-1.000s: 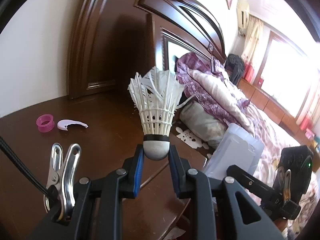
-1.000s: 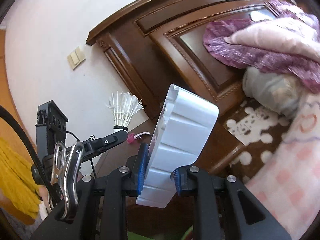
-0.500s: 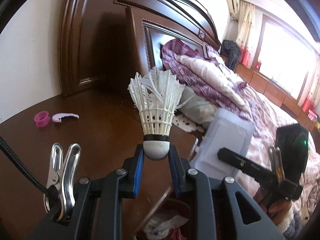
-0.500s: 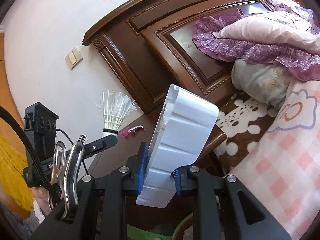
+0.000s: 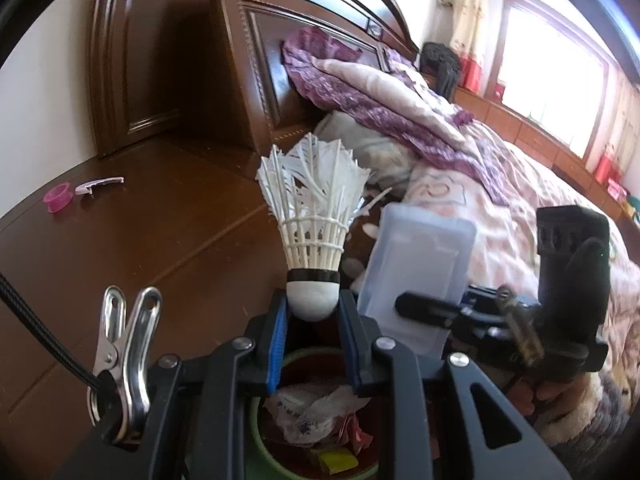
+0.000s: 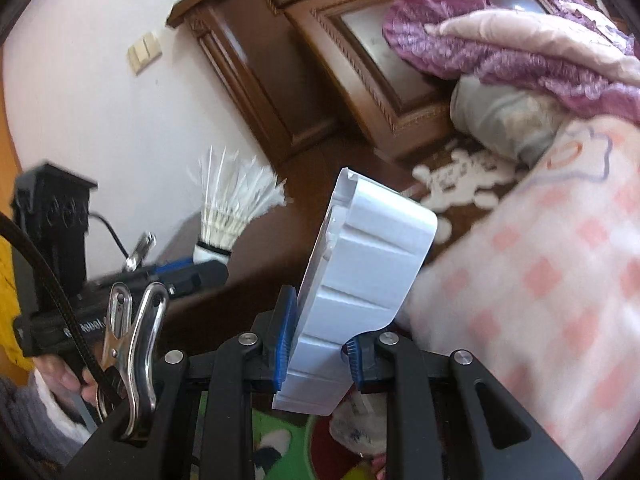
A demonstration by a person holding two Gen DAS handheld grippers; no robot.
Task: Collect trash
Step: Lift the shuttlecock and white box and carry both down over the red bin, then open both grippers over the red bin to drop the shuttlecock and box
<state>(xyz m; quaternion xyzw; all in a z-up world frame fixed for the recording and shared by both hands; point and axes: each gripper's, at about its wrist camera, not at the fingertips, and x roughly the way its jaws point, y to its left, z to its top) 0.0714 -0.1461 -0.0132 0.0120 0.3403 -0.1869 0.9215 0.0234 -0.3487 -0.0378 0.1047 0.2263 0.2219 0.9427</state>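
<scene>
Two claws, each one clamped on its own piece of trash. At the left claw [image 5: 313,308]: presses with both blue pads on the round white base of a shuttlecock [image 5: 312,216], feathers pointing up and away, some of them frayed. Hangs right above a green-rimmed trash bin [image 5: 260,436], seen between and under the fingers. Inside the bin: a crumpled plastic bag [image 5: 316,404], red scraps and a small yellow piece [image 5: 336,462].

At the right claw [image 6: 322,336]: grips the lower part of a white plastic tray [image 6: 368,264], ribbed on its back and standing almost upright with a small tilt. Seen from the left wrist, stands just to the right of the shuttlecock, near but not touching.

Farther out, to the left of the bin: a dark wooden counter [image 5: 140,260], with a pink ring [image 5: 59,197] and, just beside it, a small pale curved piece [image 5: 98,185]; cannot tell what this piece is. Behind the counter: a carved wooden headboard [image 5: 256,60]. To the right: a bed [image 5: 520,216] with a purple blanket [image 5: 360,88] and a pink checked cover. On the wall in the right wrist view: a beige switch [image 6: 145,53].
</scene>
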